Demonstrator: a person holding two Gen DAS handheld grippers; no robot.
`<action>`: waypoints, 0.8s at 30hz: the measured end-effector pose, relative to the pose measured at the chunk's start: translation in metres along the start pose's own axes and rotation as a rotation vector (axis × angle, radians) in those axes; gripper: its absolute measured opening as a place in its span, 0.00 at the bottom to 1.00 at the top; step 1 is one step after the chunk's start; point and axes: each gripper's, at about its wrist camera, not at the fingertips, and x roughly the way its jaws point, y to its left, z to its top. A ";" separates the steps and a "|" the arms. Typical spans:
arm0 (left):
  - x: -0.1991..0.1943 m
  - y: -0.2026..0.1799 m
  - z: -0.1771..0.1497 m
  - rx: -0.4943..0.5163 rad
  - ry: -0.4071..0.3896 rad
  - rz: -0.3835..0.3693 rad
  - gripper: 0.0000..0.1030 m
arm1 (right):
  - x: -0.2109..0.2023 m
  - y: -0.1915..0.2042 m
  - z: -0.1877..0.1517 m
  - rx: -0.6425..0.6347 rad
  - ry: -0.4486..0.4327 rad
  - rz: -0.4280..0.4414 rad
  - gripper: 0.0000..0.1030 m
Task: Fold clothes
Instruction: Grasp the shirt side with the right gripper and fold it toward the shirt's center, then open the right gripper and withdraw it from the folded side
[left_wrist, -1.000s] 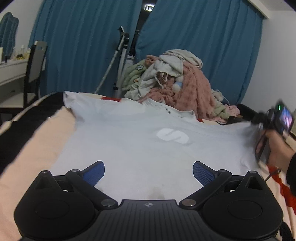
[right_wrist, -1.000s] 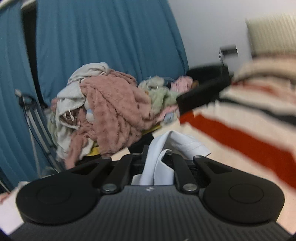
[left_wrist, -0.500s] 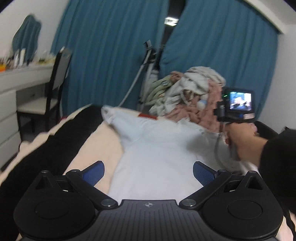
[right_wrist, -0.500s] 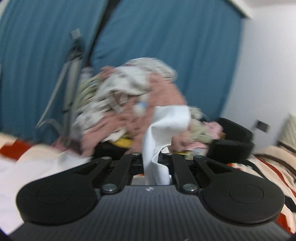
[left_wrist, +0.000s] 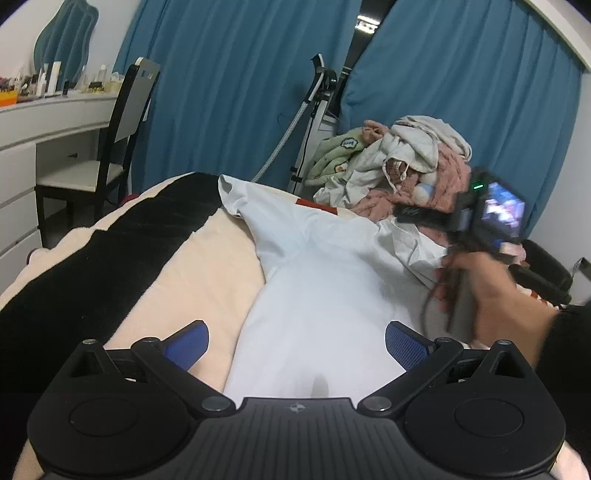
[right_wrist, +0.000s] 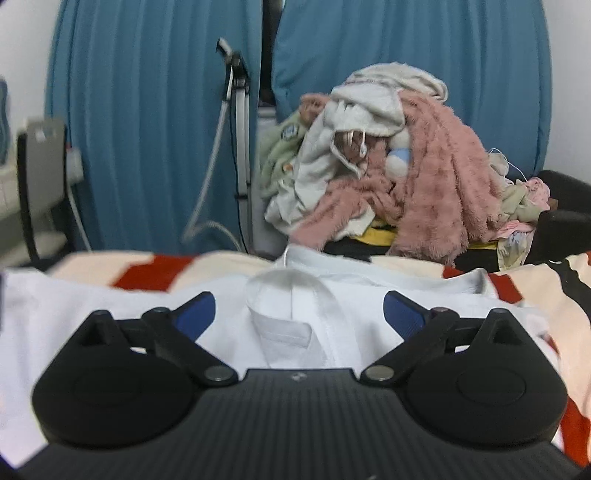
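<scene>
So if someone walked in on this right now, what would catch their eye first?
Probably the white T-shirt spread on the striped blanket, one side already folded over. Behind it, a tall heap of unfolded clothes with a fluffy pink garment sits against the blue curtains. Both the left gripper and right gripper hover over the shirt, empty.

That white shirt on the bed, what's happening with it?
A person is folding the white shirt on the striped blanket, a handheld gripper in each hand. The right gripper has its jaws opening over the collar; its pads do not press the cloth. The left gripper is open above the shirt's lower part. A heap of unfolded clothes waits behind.
</scene>
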 end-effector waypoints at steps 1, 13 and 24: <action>-0.002 -0.002 0.000 0.010 -0.007 -0.002 1.00 | -0.013 -0.005 0.003 0.012 -0.010 0.007 0.96; -0.052 -0.036 -0.013 0.078 -0.027 -0.034 1.00 | -0.263 -0.079 -0.009 0.108 -0.070 0.055 0.96; -0.106 -0.101 -0.062 0.232 0.059 -0.186 0.99 | -0.419 -0.148 -0.104 0.227 -0.043 0.026 0.96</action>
